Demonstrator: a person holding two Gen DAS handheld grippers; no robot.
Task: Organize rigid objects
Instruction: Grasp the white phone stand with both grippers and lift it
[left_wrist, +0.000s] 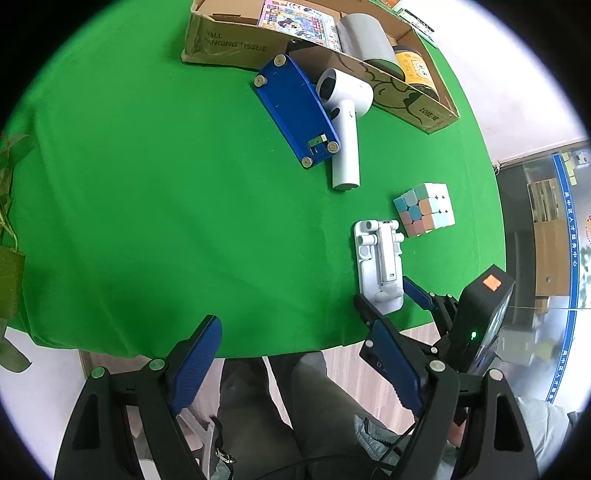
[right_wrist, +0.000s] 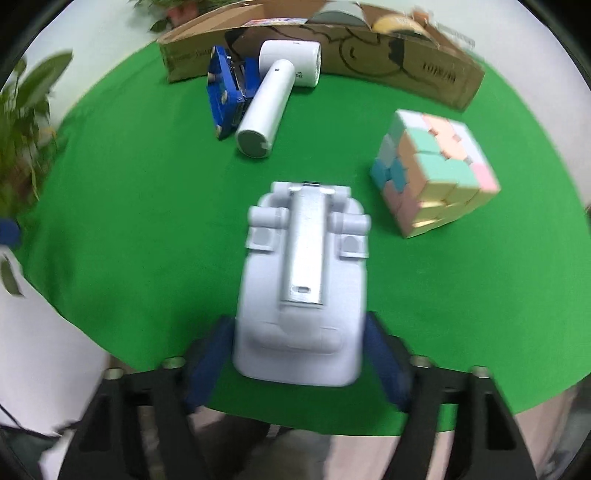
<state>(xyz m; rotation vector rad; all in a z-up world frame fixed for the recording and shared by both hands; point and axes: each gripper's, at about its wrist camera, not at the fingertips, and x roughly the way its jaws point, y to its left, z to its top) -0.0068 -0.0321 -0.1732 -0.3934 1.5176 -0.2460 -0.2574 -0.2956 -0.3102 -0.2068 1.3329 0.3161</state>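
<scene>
The right hand-held gripper (right_wrist: 299, 360) is seen straddling the near end of a white folding stand (right_wrist: 301, 288), which lies flat near the front edge of the desk (right_wrist: 147, 221). One blue pad sits at each side of the stand's base, but blur hides whether the pads press on it or merely flank it, so a firm hold cannot be confirmed. The stand appears to be approached by its narrow base because that end faces the person and fits between the fingers. The left hand-held gripper (left_wrist: 295, 358) is held wide open and empty, hovering off the desk's front edge over the person's lap, probably kept clear until it is needed. Just beyond the stand, a pastel puzzle cube (right_wrist: 436, 173) rests apart from it. Farther back, a white hair dryer (right_wrist: 269, 99) lies against a blue stapler-like device (right_wrist: 221, 96), both just before an open cardboard box (right_wrist: 436, 77) in which a printed booklet, a grey roll and a yellow-labelled jar are already stored, which suggests the box is the collecting place. The desk is covered with a bright green cloth; leafy plants stand at its left, and wood flooring and glass panels are visible beyond.
</scene>
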